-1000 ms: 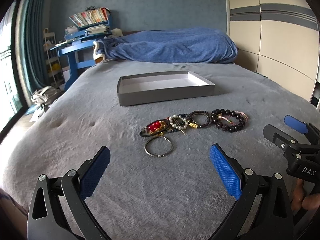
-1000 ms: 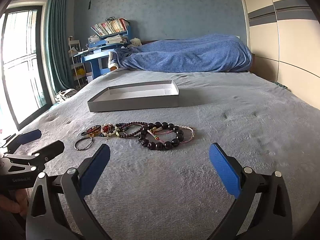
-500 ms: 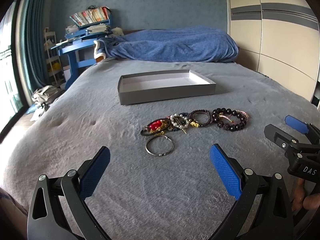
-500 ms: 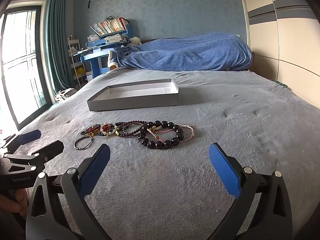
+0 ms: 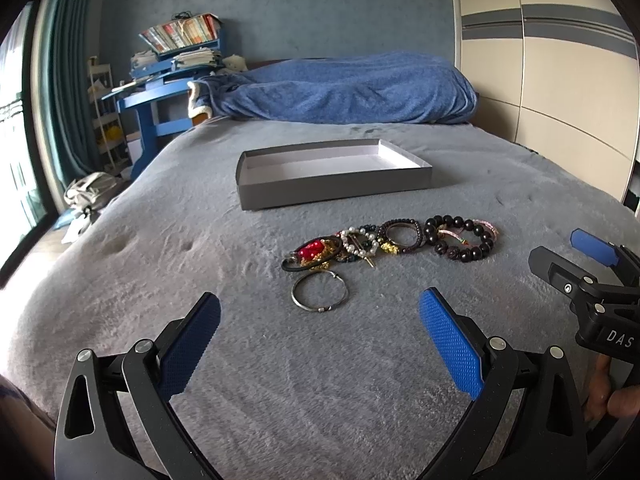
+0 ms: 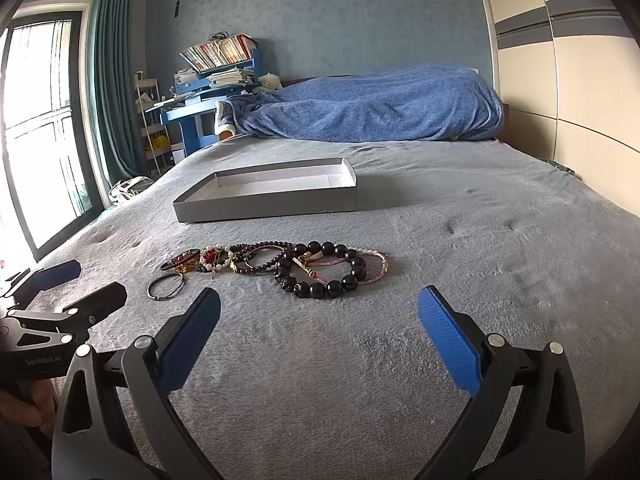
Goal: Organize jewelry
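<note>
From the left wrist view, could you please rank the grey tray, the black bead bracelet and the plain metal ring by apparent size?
1. Grey tray, clearly largest.
2. Black bead bracelet.
3. Plain metal ring, slightly smaller, though it lies nearer the camera, so the true gap is uncertain.

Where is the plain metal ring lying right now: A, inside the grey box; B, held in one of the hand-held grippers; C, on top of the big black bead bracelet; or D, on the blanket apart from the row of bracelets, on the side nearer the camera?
D: the metal ring lies alone on the grey blanket, on the near side of the row of bracelets, outside the grey box.
</note>
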Motion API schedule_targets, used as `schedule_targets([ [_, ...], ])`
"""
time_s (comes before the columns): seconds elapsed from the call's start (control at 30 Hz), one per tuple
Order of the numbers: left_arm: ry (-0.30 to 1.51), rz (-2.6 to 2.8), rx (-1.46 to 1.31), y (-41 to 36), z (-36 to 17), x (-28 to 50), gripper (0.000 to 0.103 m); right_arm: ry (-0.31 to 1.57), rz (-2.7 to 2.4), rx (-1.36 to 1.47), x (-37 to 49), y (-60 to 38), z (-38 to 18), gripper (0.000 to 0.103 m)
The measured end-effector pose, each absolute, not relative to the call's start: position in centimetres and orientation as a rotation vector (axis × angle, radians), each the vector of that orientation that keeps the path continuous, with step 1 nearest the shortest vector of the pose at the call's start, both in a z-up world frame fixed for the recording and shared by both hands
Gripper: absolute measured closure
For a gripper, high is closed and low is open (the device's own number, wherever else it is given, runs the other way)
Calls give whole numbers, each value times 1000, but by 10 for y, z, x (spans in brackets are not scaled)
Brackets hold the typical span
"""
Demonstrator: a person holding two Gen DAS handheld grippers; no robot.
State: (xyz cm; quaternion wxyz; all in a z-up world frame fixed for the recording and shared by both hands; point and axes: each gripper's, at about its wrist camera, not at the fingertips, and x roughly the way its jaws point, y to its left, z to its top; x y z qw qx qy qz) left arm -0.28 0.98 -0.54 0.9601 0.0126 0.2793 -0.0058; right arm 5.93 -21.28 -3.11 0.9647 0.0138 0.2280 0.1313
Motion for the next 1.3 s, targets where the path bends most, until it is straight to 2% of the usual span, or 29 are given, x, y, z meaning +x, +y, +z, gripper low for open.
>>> schedule_targets([
  [0.73, 619, 30, 45, 10, -6, 16, 4, 537, 268, 60, 67, -216, -33, 5],
  [1.0, 802, -5, -1, 12, -22, 54, 7, 586, 281, 90, 73, -217, -33, 5],
  [1.03, 823, -9, -7, 13, -24, 59, 9, 590, 281, 90, 74, -218, -33, 5],
  [1.17, 918, -28, -42, 20, -36, 76, 26, 599, 276, 83, 75, -217, -33, 5],
  [1.3, 930, -38, -35, 20, -37, 85, 30, 606, 271, 86, 77, -218, -34, 5],
])
